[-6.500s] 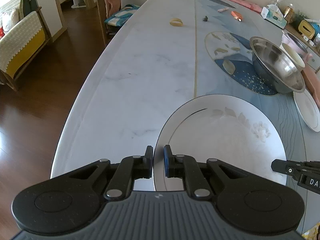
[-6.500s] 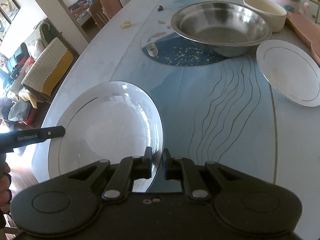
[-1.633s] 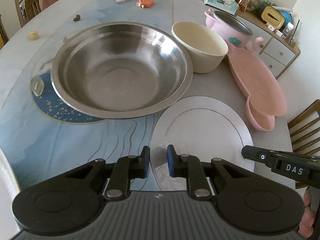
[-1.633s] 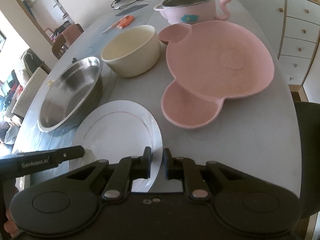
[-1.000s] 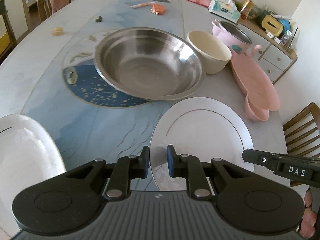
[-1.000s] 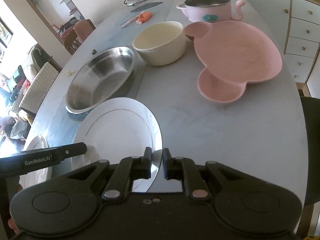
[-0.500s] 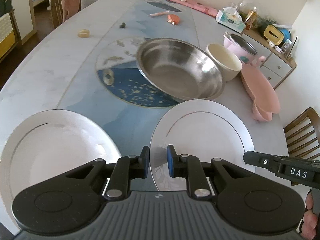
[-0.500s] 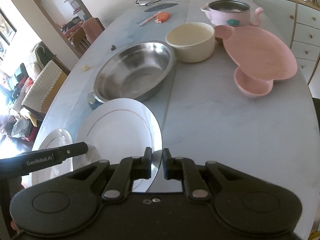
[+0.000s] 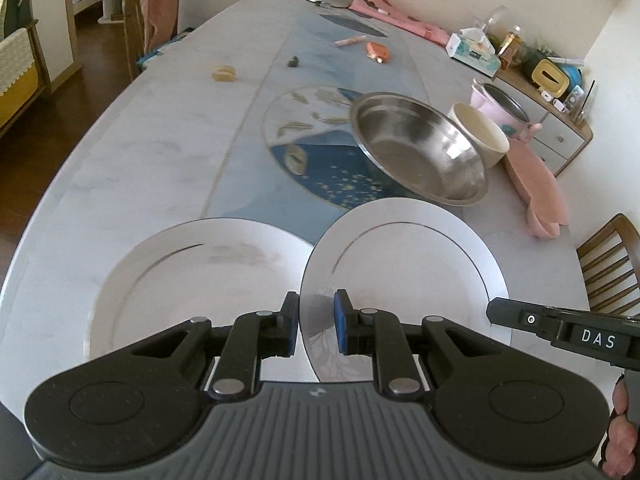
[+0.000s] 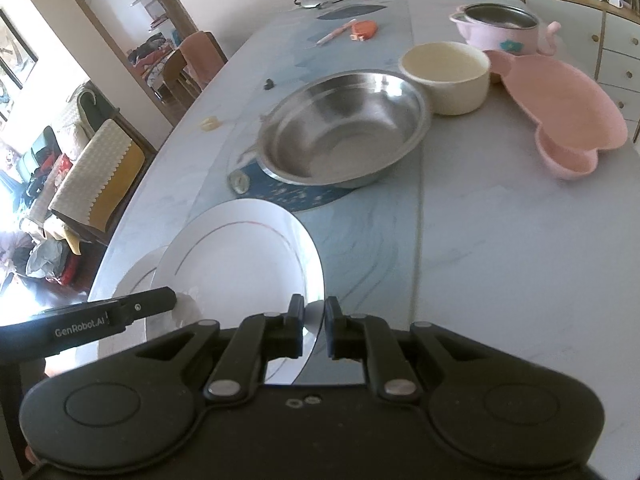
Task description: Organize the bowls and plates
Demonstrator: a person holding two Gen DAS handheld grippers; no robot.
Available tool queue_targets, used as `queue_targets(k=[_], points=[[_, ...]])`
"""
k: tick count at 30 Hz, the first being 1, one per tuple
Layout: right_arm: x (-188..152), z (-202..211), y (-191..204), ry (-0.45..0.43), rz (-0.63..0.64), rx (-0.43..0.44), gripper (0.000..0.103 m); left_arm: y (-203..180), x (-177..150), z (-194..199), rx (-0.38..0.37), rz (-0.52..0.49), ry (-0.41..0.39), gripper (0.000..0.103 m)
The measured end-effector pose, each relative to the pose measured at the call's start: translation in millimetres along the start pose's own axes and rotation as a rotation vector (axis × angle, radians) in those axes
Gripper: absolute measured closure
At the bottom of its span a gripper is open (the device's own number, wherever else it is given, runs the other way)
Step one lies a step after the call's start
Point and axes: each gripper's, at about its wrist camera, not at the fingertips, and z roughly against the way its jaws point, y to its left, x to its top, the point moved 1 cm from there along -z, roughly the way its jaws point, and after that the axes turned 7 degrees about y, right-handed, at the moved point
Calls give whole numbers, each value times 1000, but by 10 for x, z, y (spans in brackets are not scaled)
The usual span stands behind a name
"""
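Both grippers carry one white plate (image 9: 404,264) in the air by opposite rims: the left gripper (image 9: 316,322) and the right gripper (image 10: 313,330) are each nearly shut on its edge, angled steeply down. It hangs partly over a second white plate (image 9: 192,268) at the table's (image 9: 160,152) near edge. Next, I judge: centre it and lower it level to stack.

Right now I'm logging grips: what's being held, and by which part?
The white plate, by opposite rim edges: left tool and right tool.
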Motion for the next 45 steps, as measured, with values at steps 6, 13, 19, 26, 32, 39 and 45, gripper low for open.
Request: queue_targets(k=[6, 13, 19, 26, 32, 39, 45], points=[[-50, -131, 317, 9, 7, 6, 92, 339, -44, 96, 1, 12, 1, 86], [-128, -299, 620, 37, 21, 12, 92, 703, -115, 132, 6, 33, 15, 86], [-196, -457, 775, 74, 21, 13, 92, 921, -174, 82, 14, 43, 37, 86], [-262, -582, 812, 105, 1, 6, 92, 1022, -208, -23, 17, 39, 65, 86], [-277, -633, 827, 109, -9, 2, 92, 1050, -208, -64, 21, 31, 70, 86], [-274, -685, 787, 111, -39, 19, 92, 1070, -202, -113, 23, 19, 76, 86], [-266, -699, 753, 112, -70, 21, 94, 1057, -202, -124, 36, -13, 83, 86]])
